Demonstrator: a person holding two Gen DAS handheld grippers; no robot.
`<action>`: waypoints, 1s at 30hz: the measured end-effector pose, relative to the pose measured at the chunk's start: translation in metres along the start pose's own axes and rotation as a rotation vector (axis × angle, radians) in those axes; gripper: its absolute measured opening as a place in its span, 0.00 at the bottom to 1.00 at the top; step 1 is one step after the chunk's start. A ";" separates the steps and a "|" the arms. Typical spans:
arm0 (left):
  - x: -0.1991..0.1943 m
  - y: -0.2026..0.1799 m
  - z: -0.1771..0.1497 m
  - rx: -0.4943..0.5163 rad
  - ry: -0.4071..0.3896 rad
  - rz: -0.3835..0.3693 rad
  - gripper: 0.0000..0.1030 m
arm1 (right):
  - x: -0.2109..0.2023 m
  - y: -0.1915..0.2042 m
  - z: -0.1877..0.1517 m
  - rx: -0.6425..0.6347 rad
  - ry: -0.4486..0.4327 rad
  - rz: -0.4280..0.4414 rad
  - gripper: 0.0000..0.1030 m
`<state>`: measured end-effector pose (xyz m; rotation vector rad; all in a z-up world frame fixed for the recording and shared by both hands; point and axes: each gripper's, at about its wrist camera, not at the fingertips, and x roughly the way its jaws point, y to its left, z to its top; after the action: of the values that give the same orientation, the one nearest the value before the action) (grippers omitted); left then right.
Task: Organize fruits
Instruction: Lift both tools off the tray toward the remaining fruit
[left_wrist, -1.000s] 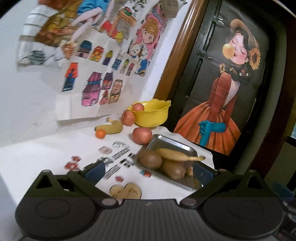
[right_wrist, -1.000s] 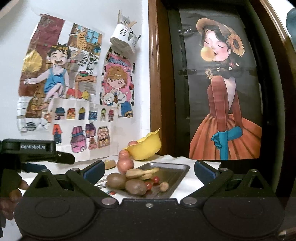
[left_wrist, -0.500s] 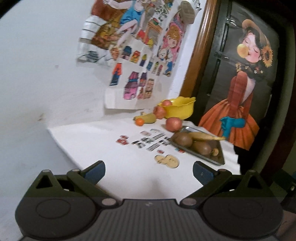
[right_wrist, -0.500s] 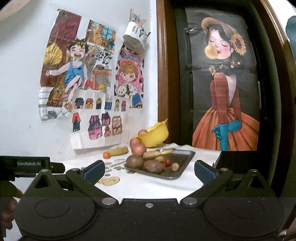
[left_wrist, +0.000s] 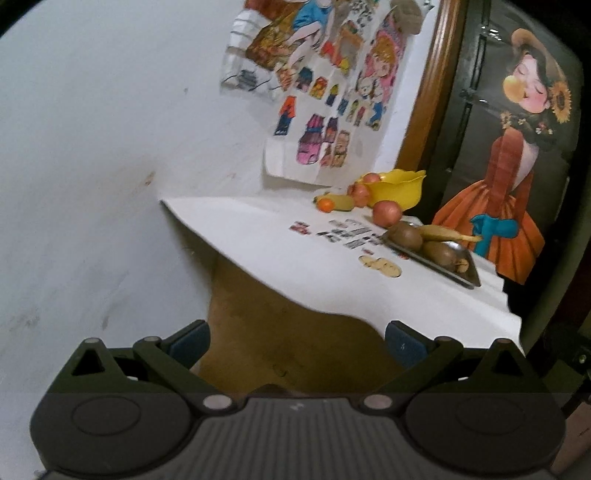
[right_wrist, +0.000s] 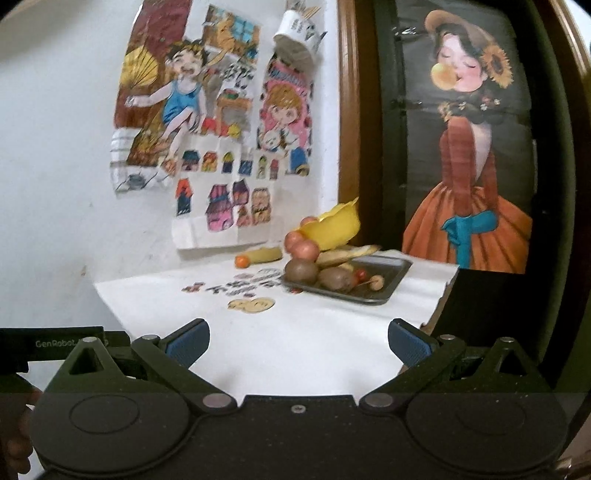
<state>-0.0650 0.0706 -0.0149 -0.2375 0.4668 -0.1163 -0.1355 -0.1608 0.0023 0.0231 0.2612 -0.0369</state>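
Change: both grippers have drawn back from the table over the last second; the fruit that filled the lower part of the left wrist view now sits far off at about 2 o'clock, and bare floor shows under the left gripper (left_wrist: 295, 341).
Meaning: I would judge nothing is in hand yet, so the sorting is either just done or not begun (the frames alone do not settle which).
Left tongs: spread wide apart, nothing between them, hanging off the table's near edge.
Right tongs: the right gripper (right_wrist: 297, 341) also stands spread and empty, over the white table (right_wrist: 295, 343) at its near side.
Tray: a steel tray (right_wrist: 391, 282) lies at about 1 o'clock in the right wrist view, holding two brown kiwis (right_wrist: 300, 270), a small red tomato (right_wrist: 360, 274) and a pale round nut-like piece I cannot name.
Long fruit: a tan banana (right_wrist: 351, 253) lies across the tray's far rim, long axis running 9 to 3 o'clock, tip toward 3.
Bowl: a yellow bowl (right_wrist: 338, 229) stands behind the tray, one apple (right_wrist: 308, 221) in it.
Loose fruit: two red apples (right_wrist: 304, 248) just beside the bowl; a yellow-green mango (right_wrist: 264, 254) and a small orange (right_wrist: 241, 261) touching it, at 11 o'clock from the tray.
Mango axis: roughly 9 to 3 o'clock, along the wall.
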 end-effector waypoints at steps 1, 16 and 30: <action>-0.001 0.002 0.000 -0.004 0.000 0.009 0.99 | 0.001 0.001 0.000 -0.006 0.002 0.009 0.99; 0.038 0.017 0.061 0.018 -0.048 0.152 0.99 | 0.082 0.002 0.073 0.063 0.011 0.214 0.99; 0.174 -0.029 0.170 0.223 -0.029 0.025 0.99 | 0.262 -0.054 0.167 0.044 0.099 0.294 0.99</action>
<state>0.1655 0.0476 0.0652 -0.0142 0.4238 -0.1391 0.1581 -0.2282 0.0949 0.1074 0.3535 0.2511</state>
